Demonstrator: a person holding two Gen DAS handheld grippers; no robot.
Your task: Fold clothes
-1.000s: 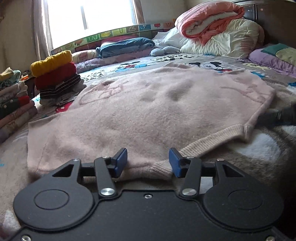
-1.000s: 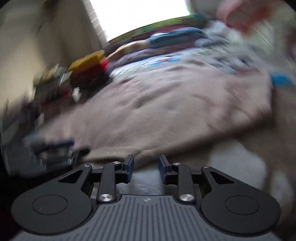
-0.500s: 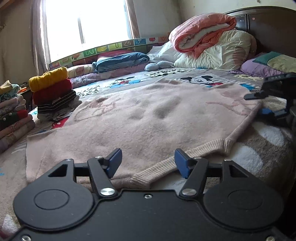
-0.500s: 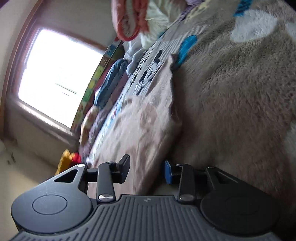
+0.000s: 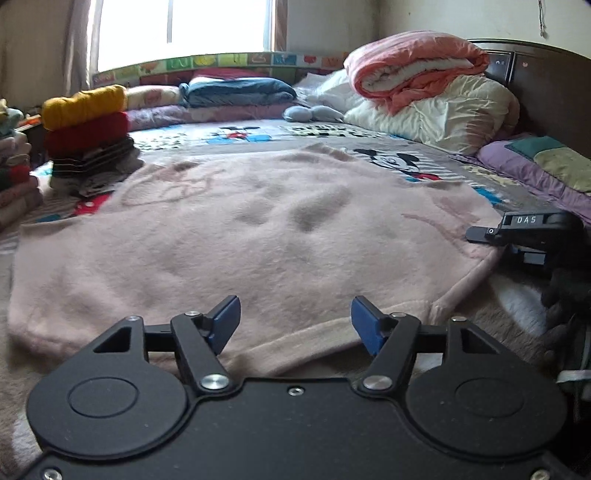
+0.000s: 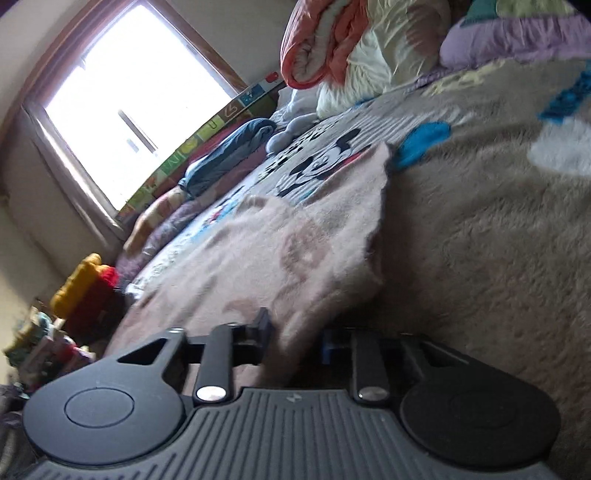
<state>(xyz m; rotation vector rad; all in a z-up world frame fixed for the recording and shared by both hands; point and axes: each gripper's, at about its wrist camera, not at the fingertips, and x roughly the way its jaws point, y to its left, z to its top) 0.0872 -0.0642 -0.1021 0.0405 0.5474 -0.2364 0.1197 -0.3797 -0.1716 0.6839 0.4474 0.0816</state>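
A fuzzy pink sweater (image 5: pixel 258 229) lies spread flat on the bed. My left gripper (image 5: pixel 295 321) hovers low at its near ribbed hem, blue pads (image 5: pixel 225 321) wide apart and still opening; the hem lies under the gap and nothing is pinched. My right gripper (image 6: pixel 295 338), rolled on its side, is at the sweater's (image 6: pixel 258 258) right edge. Its jaws are closing with that edge filling the gap between them, and the fabric is bunched against both pads. The right gripper (image 5: pixel 491 240) also shows in the left wrist view at the sweater's right side.
Stacks of folded clothes (image 5: pixel 85 133) stand at the left of the bed, with more at the far left edge. Rolled quilts and pillows (image 5: pixel 417 85) pile at the dark headboard. A cartoon-print blanket (image 6: pixel 480 221) covers the bed. A window (image 5: pixel 181 33) is behind.
My left jaws have spread wider over the hem. The right gripper swung from the near hem to the sweater's right edge, rolled sideways, and closed in on the fabric.
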